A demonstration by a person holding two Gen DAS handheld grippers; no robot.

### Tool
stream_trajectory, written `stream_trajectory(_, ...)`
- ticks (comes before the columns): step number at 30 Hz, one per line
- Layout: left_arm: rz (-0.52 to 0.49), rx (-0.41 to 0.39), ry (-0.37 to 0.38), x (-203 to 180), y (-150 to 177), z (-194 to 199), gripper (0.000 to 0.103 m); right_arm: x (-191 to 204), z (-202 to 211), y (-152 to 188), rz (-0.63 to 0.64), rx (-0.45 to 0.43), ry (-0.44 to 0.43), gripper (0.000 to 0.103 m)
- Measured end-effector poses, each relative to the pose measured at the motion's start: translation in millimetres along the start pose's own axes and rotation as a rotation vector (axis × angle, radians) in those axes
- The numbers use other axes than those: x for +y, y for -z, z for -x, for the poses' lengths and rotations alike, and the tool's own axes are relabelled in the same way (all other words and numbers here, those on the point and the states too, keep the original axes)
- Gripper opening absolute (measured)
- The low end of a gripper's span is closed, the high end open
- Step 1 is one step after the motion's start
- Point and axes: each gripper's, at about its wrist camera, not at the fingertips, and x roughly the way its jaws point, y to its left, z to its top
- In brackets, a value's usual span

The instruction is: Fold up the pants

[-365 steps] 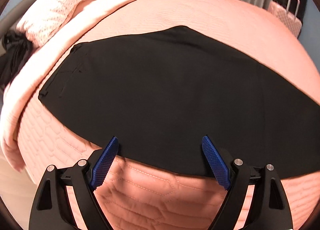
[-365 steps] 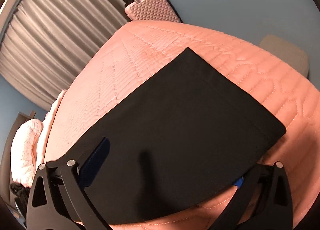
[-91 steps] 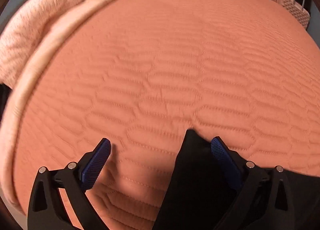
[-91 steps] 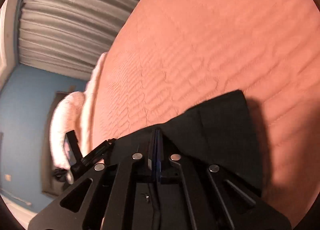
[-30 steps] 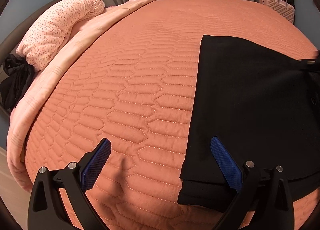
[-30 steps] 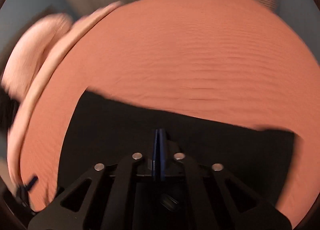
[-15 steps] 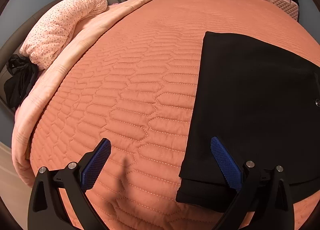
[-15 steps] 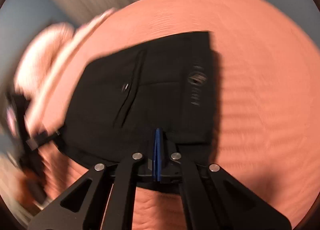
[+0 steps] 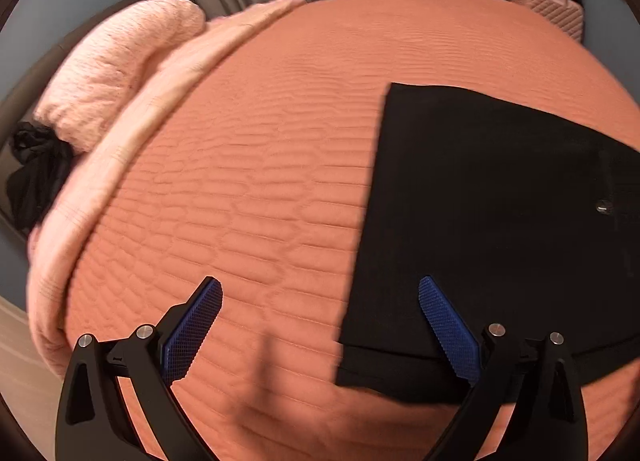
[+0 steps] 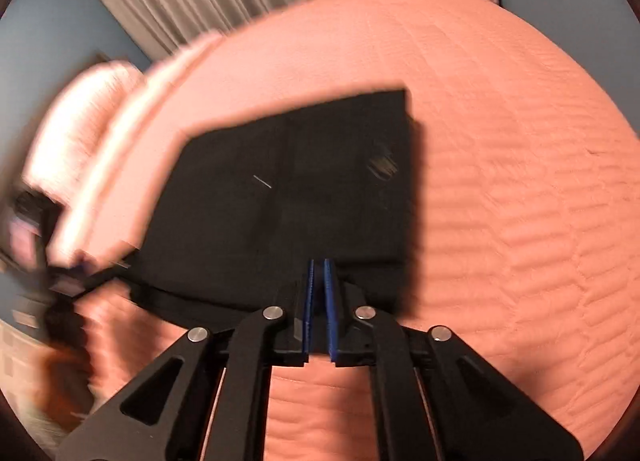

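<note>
Black folded pants [image 9: 492,217] lie square-edged on bare quilt [image 9: 248,197]; left gripper [image 9: 320,325] fingers spread, right gripper [image 10: 318,293] fingers nearly closed, empty.

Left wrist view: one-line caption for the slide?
Open left gripper hovering above the near-left corner of folded black pants on an orange quilt.

Black fabric pants [image 9: 492,217], folded into a flat, roughly rectangular stack, laid on a quilted salmon-pink bedspread [image 9: 248,189], upper layer set slightly back from the lower edge — a small metal button seen on top, edges straight.
</note>
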Motion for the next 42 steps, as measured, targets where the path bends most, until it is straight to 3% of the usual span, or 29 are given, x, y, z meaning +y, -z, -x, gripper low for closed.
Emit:
stream_trajectory(1,-0.020,0.040,0.028,-7,4,-6,0.098,-12,8,-1,-0.067,-0.011,-0.053,0.000)
stream_trajectory(3,-0.034,0.021,0.019,-10,12,-13,0.098,-25,25,1,-0.164,-0.003,-0.104,0.001)
stream_trajectory(7,0.025,0.035,0.042,5,8,-4,0.098,-31,52,-1,-0.079,-0.033,0.051,0.009)
stream_trajectory(10,0.031,0.029,0.053,11,7,4,0.098,-51,60,-3,-0.166,-0.030,0.028,0.009)
stream_trajectory(14,-0.002,0.063,0.028,6,14,-3,0.098,-32,62,-3,-0.014,0.001,0.062,0.010)
stream_trajectory(16,0.029,0.011,0.011,20,21,12,0.098,-1,64,-5,0.112,-0.003,0.073,0.011)
stream_trajectory(18,0.039,-0.002,-0.036,42,30,18,0.098,44,59,-3,0.282,-0.004,0.061,0.029)
stream_trajectory(19,0.044,0.016,-0.053,52,34,15,0.098,65,57,0,0.363,-0.023,0.066,0.066)
stream_trajectory(20,0.058,0.050,-0.073,63,39,10,0.098,89,56,4,0.453,-0.066,0.066,0.088)
stream_trajectory(22,0.105,0.094,-0.085,82,50,2,0.098,133,48,11,0.616,-0.103,0.038,0.087)
stream_trajectory(25,0.165,0.141,-0.076,100,62,-7,0.098,204,18,25,0.839,-0.092,0.005,0.069)
stream_trajectory(30,0.164,0.143,-0.056,104,70,-10,0.098,275,-39,60,1.169,-0.052,0.041,0.062)
stream_trajectory(34,0.137,0.109,-0.062,112,72,-3,0.098,292,-77,68,1.260,-0.005,0.070,0.057)
stream_trajectory(35,0.139,0.105,-0.056,115,72,-3,0.098,293,-84,68,1.261,0.018,0.070,0.045)
stream_trajectory(37,0.148,0.101,-0.060,119,71,-4,0.098,295,-88,69,1.238,0.036,0.057,0.035)
stream_trajectory(38,0.153,0.099,-0.063,123,71,-5,0.098,298,-82,71,1.242,0.033,0.054,0.021)
stream_trajectory(39,0.159,0.097,-0.067,127,71,-5,0.098,301,-72,74,1.247,0.012,0.049,0.016)
stream_trajectory(40,0.170,0.093,-0.071,131,71,-6,0.098,301,-63,78,1.246,-0.005,0.014,0.001)
stream_trajectory(42,0.191,0.091,-0.066,139,70,-9,0.098,294,-73,98,1.278,0.057,0.011,0.000)
